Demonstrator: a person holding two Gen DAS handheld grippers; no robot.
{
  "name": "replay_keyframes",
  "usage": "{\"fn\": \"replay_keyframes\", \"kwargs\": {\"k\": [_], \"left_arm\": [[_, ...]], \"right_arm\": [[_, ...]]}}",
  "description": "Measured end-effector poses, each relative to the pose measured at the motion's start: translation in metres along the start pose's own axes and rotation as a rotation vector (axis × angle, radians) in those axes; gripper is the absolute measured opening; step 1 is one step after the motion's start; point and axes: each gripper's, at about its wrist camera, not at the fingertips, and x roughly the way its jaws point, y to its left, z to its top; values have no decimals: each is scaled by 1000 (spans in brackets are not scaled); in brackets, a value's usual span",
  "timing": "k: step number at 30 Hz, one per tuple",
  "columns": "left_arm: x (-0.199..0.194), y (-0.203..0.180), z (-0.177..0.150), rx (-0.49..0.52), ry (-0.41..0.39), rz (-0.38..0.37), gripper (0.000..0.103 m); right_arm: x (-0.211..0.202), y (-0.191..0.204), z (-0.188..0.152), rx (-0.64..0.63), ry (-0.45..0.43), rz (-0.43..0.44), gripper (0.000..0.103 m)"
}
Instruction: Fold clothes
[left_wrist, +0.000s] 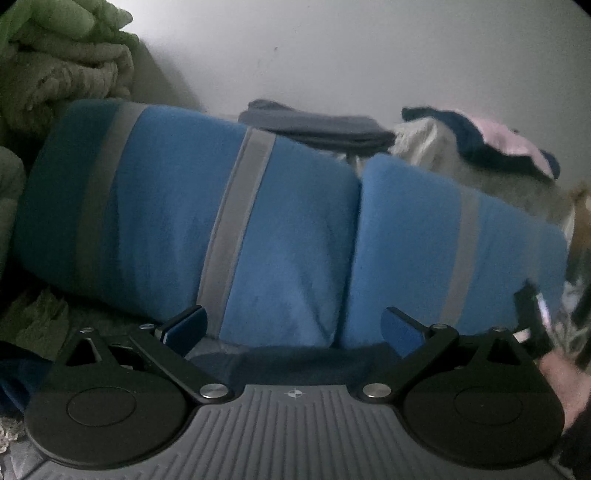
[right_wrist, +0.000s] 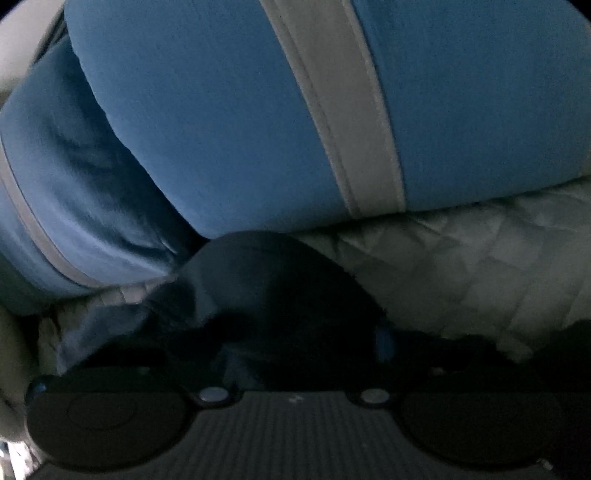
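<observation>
A bulky blue garment with grey stripes (left_wrist: 295, 221) lies folded across the bed, with a crease splitting it right of the middle. My left gripper (left_wrist: 293, 326) is open just in front of its near edge, with nothing between its fingers. In the right wrist view the same blue garment (right_wrist: 221, 129) fills the top, very close. A dark blue flap of cloth (right_wrist: 258, 280) rises over my right gripper (right_wrist: 295, 347) and hides its left finger. The right fingertip (right_wrist: 384, 341) shows far out to the side, so the jaws stand apart. The right gripper (left_wrist: 535, 317) also shows at the garment's right end.
Green and beige blankets (left_wrist: 62, 62) are heaped at the back left. A folded dark grey stack (left_wrist: 314, 125) and a loose pile with pink and navy pieces (left_wrist: 498, 144) lie behind the garment against a white wall. A grey quilted cover (right_wrist: 461, 266) lies underneath. A hand (left_wrist: 565, 387) is at the right edge.
</observation>
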Motion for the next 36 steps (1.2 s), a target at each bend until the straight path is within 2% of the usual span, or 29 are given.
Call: {"fn": "replay_keyframes", "kwargs": {"k": [2,3,6,9,13,16,22,30,36], "left_arm": [[1,3,-2,-7,4,6,102],[1,4,-3,-10,6,10,102],[3,8,-6,-20,12,19,102],[3,11,-8,-31,18,27,102],[-5,12,-12,-52,26,17,102],[-9,9,-16,-43,41,12,102],[-22,-1,-25,6,67,-5,102],[-30,-32,-39,82,157,-121,102],[-8,-68,-57,207,242,-236,103]], "right_arm": [[-12,5,-6,-21,-68,52,32],[-23,9,-10,-49,-107,67,30],[-68,29,-31,-201,-228,104,28],[-114,44,-71,-376,-328,134,28],[-159,47,-139,-562,-372,183,27],[-171,45,-182,-674,-317,214,25],[-166,41,-239,-800,-178,189,25],[-151,34,-279,-905,-39,141,27],[-153,32,-288,-935,-12,130,33]]}}
